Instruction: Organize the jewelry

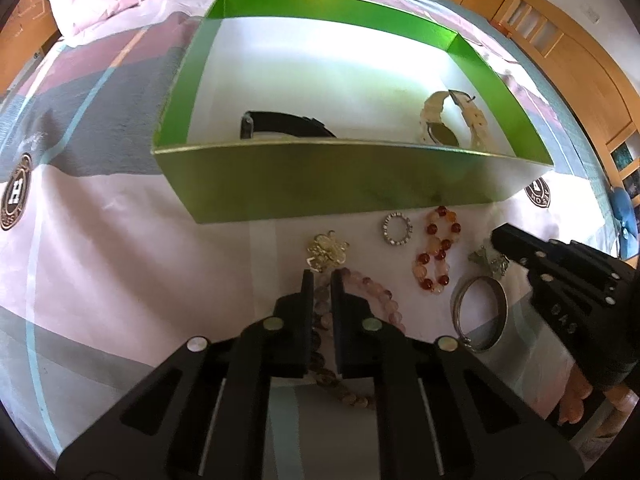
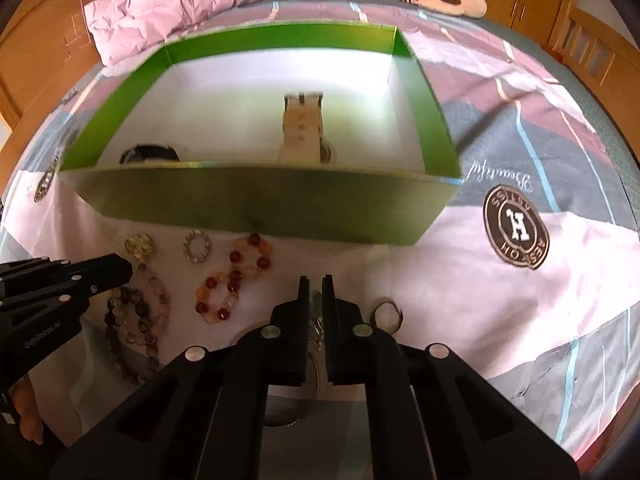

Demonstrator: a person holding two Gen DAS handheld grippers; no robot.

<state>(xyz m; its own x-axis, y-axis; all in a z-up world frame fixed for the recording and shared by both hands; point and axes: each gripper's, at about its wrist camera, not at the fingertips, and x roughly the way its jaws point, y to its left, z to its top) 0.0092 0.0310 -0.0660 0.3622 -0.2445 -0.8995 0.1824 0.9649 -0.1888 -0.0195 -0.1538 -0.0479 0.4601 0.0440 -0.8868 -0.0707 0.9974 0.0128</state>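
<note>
Left gripper pinching a pink bead bracelet; right gripper pressed together on a small greenish trinket, 2 watches in green box, bedspread beneath

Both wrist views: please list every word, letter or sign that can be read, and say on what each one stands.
"H": centre of the round badge on the bedspread.
Badge's ring lettering: upside down, not legible for certain.
"Beautiful", apparently: upside-down script beside that badge.
"DAS": side of the right gripper.
Lettering on the left gripper: too blurred.
</note>
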